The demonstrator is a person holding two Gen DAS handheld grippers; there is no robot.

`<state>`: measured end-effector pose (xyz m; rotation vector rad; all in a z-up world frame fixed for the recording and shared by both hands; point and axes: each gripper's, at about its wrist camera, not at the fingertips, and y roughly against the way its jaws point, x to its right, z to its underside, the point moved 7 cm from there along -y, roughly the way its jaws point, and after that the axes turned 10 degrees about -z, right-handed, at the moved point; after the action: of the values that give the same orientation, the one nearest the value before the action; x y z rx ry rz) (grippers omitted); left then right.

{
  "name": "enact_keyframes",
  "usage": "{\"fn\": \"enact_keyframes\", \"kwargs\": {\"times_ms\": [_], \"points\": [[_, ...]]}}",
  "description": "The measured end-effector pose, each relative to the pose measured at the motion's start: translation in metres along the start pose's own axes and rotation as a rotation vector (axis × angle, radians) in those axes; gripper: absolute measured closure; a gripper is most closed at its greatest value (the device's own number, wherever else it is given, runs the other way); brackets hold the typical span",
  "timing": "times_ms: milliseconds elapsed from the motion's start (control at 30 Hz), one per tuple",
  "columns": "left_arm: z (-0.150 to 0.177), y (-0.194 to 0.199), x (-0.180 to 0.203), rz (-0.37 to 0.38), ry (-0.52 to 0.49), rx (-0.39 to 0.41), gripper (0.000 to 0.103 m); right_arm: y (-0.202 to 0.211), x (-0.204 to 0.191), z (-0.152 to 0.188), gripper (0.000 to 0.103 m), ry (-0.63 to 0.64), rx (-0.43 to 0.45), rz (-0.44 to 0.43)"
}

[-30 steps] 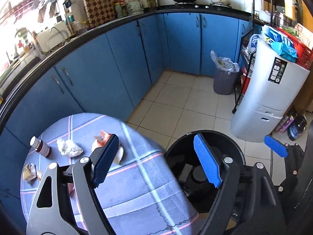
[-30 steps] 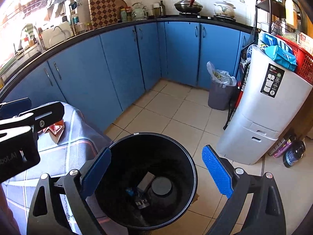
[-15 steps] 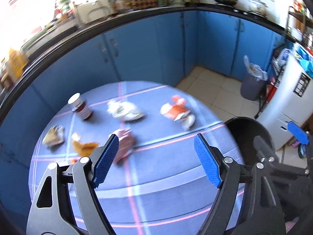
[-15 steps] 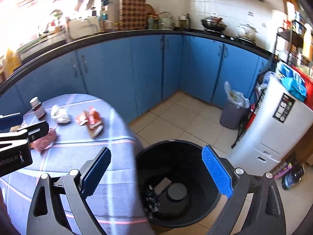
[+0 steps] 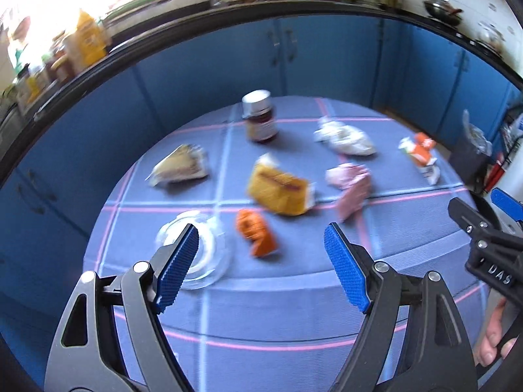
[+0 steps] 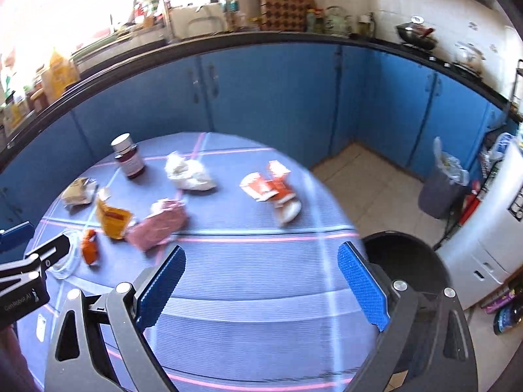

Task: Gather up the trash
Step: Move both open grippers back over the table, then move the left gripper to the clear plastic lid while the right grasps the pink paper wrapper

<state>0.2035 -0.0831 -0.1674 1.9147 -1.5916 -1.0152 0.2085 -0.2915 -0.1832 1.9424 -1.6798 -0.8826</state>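
Trash lies on a round table with a blue checked cloth: an orange crumpled wrapper, a yellow packet, a pink wrapper, white crumpled paper, an orange-white carton, a tan wrapper, a clear plastic lid and a brown jar. My left gripper is open and empty above the table's near edge, the orange wrapper just ahead of it. My right gripper is open and empty over the table's right side, beside the black bin.
Blue kitchen cabinets under a black counter curve behind the table. A grey lined bin and a white appliance stand on the tiled floor at right.
Both grippers have swung left from the black bin toward the table. The trash on the cloth now fills the view; both stay open and empty.
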Motion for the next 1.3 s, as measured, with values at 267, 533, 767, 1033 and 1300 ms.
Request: {"fn": "enact_keyframes", "kwargs": {"times_ms": [267, 533, 767, 1033, 1300], "points": [[0.027, -0.043, -0.054, -0.020, 0.068, -0.088, 0.024, -0.033, -0.057, -0.001, 0.011, 0.081, -0.049, -0.026], [0.036, -0.077, -0.071, 0.015, 0.081, -0.140, 0.024, -0.060, -0.101, -0.006, 0.011, 0.150, -0.071, -0.042], [0.028, -0.090, -0.068, 0.123, 0.076, -0.144, 0.024, -0.063, -0.140, -0.009, 0.011, 0.278, -0.028, -0.003], [0.024, -0.095, -0.056, 0.137, 0.031, -0.140, 0.015, -0.064, -0.131, -0.015, 0.011, 0.237, -0.028, 0.031], [0.022, -0.108, -0.062, 0.119, 0.061, -0.165, 0.015, -0.068, -0.128, -0.015, 0.011, 0.236, -0.027, 0.046]]}}
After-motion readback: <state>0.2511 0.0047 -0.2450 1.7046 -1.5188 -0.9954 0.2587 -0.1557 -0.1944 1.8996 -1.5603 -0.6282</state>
